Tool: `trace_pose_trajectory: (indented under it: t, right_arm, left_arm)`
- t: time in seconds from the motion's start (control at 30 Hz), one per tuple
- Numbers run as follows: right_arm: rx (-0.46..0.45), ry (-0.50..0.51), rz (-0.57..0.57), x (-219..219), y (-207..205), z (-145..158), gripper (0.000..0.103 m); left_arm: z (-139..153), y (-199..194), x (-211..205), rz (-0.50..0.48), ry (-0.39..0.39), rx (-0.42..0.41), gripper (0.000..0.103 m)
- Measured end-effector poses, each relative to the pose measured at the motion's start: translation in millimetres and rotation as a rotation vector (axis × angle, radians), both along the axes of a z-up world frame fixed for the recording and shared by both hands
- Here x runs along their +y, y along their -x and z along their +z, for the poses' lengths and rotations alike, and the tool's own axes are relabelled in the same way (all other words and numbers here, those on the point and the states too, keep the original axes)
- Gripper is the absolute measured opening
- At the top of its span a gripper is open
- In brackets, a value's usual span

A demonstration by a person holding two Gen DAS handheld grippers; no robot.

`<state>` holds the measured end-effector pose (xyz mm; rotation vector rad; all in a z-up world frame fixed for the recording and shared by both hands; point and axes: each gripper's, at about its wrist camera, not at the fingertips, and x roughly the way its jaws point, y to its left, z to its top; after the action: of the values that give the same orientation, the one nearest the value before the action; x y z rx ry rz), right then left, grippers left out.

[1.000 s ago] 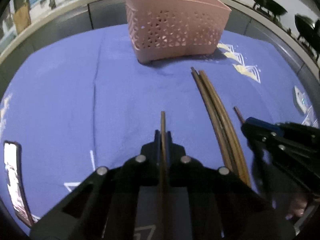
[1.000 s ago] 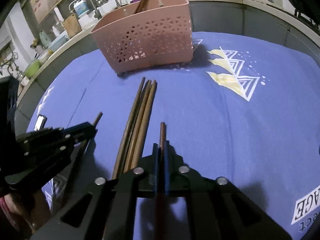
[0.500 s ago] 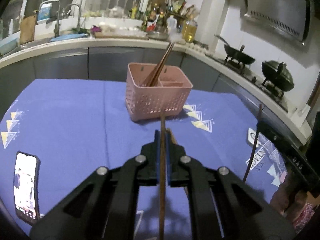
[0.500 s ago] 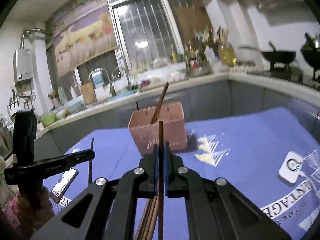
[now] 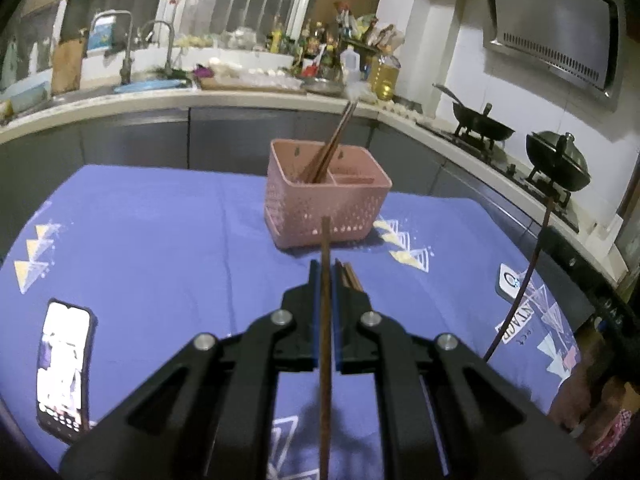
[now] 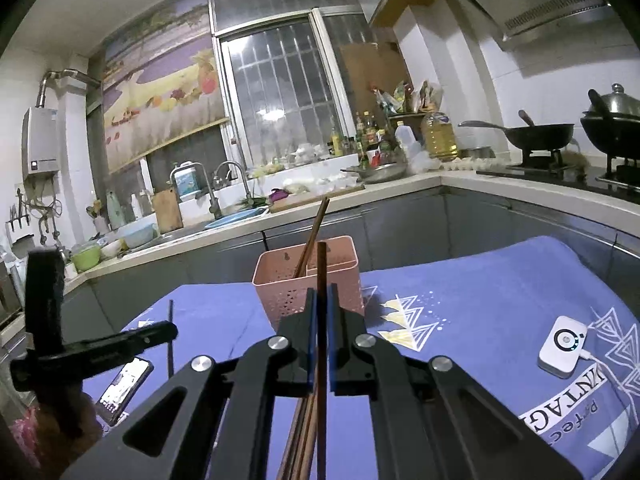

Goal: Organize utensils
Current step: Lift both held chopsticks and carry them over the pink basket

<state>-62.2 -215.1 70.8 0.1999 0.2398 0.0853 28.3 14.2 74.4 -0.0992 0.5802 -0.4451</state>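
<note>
a few dark wooden chopsticks [image 5: 326, 152] already stand in the pink perforated plastic basket [image 5: 324, 204] on the blue-clothed table [image 5: 140, 240]; more lie loose [image 6: 304, 436] before it. the left gripper [image 5: 326, 280] and right gripper [image 6: 320, 300] each have jaws closed on one chopstick, raised near the basket. the room above its rim looks open.

A home kitchen. A wok [image 6: 536, 136] sits on the gas stove beneath a range hood [image 5: 552, 36], and a sink faucet [image 6: 232, 184] stands by the barred window [image 6: 280, 92] (oil and sauce bottles [image 6: 400, 136] crowd the counter).
</note>
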Motion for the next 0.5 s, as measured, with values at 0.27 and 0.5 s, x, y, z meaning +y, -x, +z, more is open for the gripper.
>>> trace_pose_trajectory:
  t: [0.27,0.5]
  right_arm:
    - [0.014,-0.018,0.048,-1,-18,8,0.005]
    - [-0.088,-0.106,0.111,-21,-67,79,0.005]
  left_arm:
    - [-13,-15,-3,-0.018,0.003,0.068,0.004]
    - [70,-37,-7,-0.066,0.03,-0.107,0.004]
